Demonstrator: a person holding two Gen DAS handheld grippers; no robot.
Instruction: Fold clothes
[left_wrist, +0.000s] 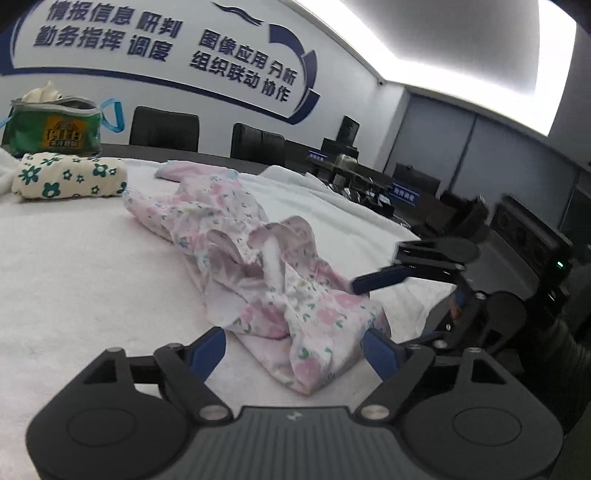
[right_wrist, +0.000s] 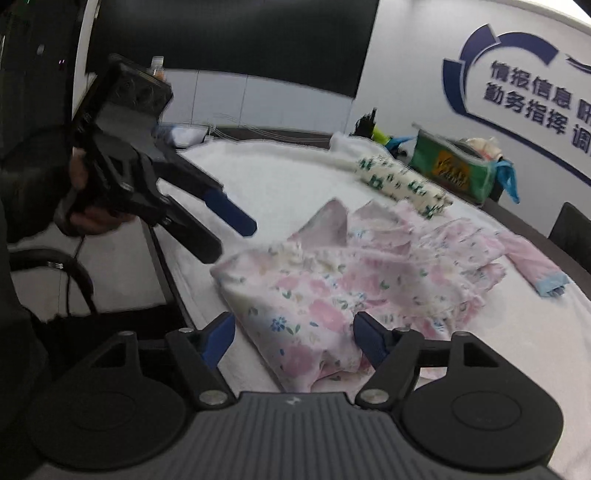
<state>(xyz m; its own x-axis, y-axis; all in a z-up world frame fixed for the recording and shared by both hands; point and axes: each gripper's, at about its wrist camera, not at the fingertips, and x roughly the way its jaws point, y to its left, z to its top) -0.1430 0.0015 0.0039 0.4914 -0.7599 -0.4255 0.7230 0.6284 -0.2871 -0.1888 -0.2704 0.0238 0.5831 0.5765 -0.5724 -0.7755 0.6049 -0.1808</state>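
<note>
Grippers are both hovering spread apart, and we are holding nothing. Our left gripper (left_wrist: 293, 349) is sitting low at the near end of the pink floral garment (left_wrist: 258, 280), which is lying crumpled on the white-covered worktop (left_wrist: 74, 266). Our right gripper (right_wrist: 293, 341) is coming at the same garment's near edge, its fingers on either side of the cloth. Behind, a folded green-flowered garment (left_wrist: 70, 175) is resting beside a green bag (left_wrist: 55, 125).
</note>
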